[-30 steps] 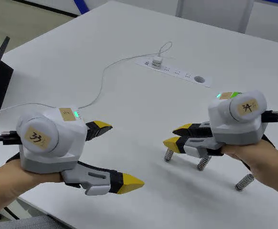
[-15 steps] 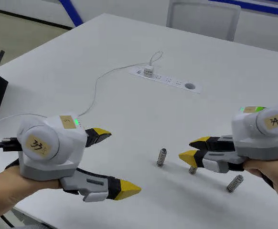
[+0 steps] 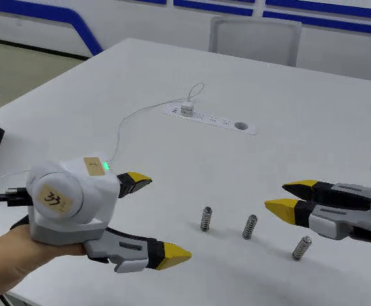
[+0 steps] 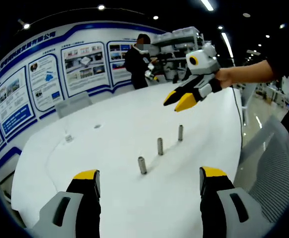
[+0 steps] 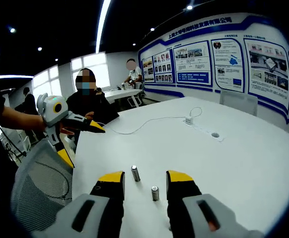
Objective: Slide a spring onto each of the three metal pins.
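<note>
the right tool [image 3: 278,195] has drawn back from the three springs [image 3: 250,226], which stand in a row on the white counter [image 3: 173,166]; its jaws are apart and empty. the left tool [image 3: 163,217] hangs wide spread, left of the springs.

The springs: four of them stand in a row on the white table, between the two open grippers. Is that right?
Not quite: there are three springs, not four. The head view shows them standing in a row on the white table, between the open left gripper and the open right gripper.
</note>
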A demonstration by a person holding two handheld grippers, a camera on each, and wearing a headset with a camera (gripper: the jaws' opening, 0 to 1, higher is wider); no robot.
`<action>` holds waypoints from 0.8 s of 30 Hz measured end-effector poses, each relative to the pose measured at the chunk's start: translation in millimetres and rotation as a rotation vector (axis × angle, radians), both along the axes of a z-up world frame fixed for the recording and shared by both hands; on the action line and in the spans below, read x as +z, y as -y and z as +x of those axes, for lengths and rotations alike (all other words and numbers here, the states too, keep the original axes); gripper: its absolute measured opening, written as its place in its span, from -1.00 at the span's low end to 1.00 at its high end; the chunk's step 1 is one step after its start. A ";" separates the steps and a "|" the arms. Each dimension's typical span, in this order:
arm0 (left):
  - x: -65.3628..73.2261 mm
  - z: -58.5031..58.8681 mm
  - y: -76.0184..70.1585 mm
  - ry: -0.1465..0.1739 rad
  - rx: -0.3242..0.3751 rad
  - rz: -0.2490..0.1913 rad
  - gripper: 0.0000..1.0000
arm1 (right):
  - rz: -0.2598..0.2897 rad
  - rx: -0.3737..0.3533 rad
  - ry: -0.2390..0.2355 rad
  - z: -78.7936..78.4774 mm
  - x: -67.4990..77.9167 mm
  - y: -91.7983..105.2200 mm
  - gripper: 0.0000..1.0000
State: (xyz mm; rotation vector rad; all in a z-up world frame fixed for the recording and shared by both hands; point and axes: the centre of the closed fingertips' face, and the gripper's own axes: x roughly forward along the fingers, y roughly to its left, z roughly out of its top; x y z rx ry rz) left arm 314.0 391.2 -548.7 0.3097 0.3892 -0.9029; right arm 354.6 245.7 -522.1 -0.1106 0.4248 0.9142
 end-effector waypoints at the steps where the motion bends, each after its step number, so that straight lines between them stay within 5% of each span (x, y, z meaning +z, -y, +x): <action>1: -0.4 -1.3 1.0 0.001 -0.004 0.003 0.68 | -0.006 0.000 0.005 -1.1 0.3 3.2 -0.30; 10: -0.4 -2.7 -3.1 0.003 -0.001 0.030 0.69 | -0.033 -0.046 0.043 -11.7 14.2 48.1 -0.12; 20: 14.8 9.8 -14.1 0.046 0.024 0.046 0.70 | -0.091 -0.086 0.064 -31.3 12.5 81.7 0.02; 24: 17.7 10.3 -20.3 0.024 0.045 0.015 0.73 | -0.152 -0.065 0.070 -42.2 8.3 89.8 0.07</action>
